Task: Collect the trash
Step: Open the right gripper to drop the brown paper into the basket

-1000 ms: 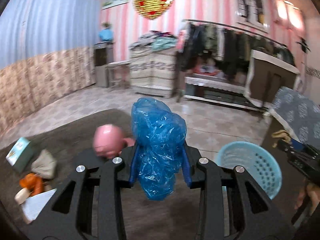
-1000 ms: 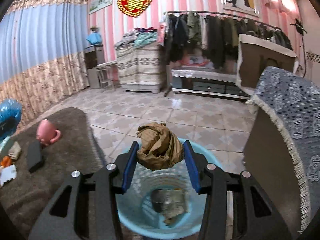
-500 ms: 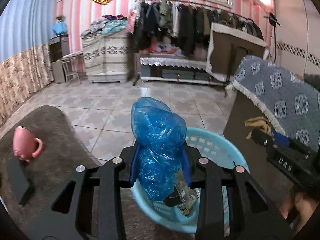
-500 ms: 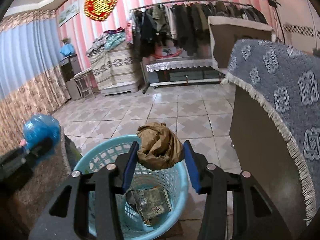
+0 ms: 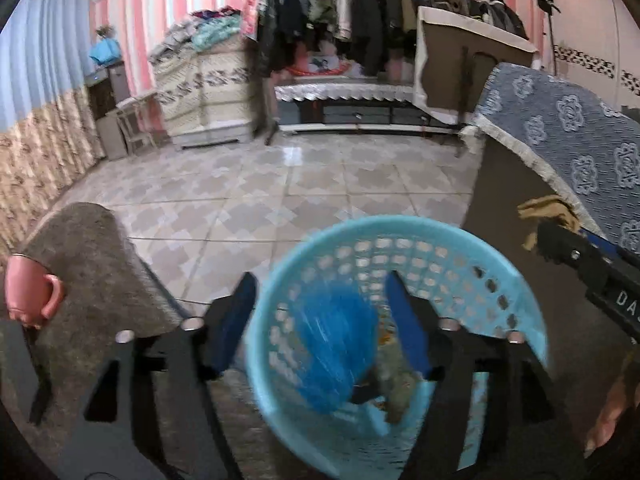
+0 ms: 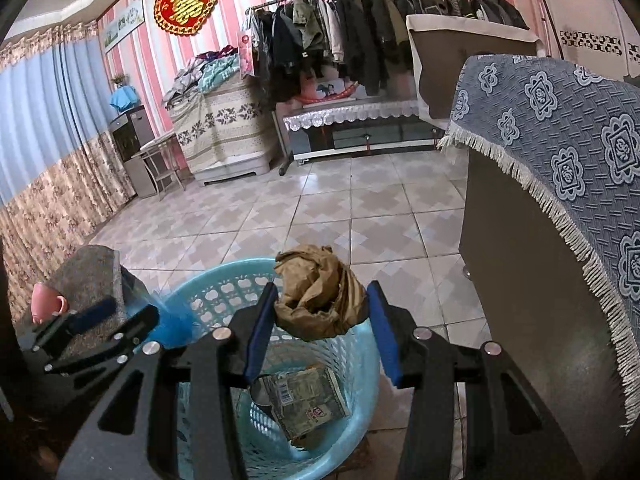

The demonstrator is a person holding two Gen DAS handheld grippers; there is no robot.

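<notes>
We are working over the light blue basket, which stands on the tiled floor between the grey rug and the brown side of a piece of furniture draped with a blue patterned cloth. The rug's edge runs just beside the basket's rim on one side; the furniture wall stands close on the other, so lateral room at the basket is narrow. Beyond the basket we see a wide stretch of bare tile reaching to the clothes rack along the striped wall.

A pink cup sits on the rug, apart from the basket.

Basket contents, from the right wrist view: a printed flat packet lies on the bottom with a dark round object beside it that we cannot identify.

Left gripper: jaws opening, spread wide over the basket mouth. The blue plastic bag is motion-blurred between and below them, touching neither pad, inside the basket's rim. Its blur streaks run up and down; we cannot tell its long axis.

Right gripper: pads pressed against both sides of the crumpled brown paper, held above the basket opening near its far rim. The wad is roughly as wide as tall, bulging upward out of the pads.
</notes>
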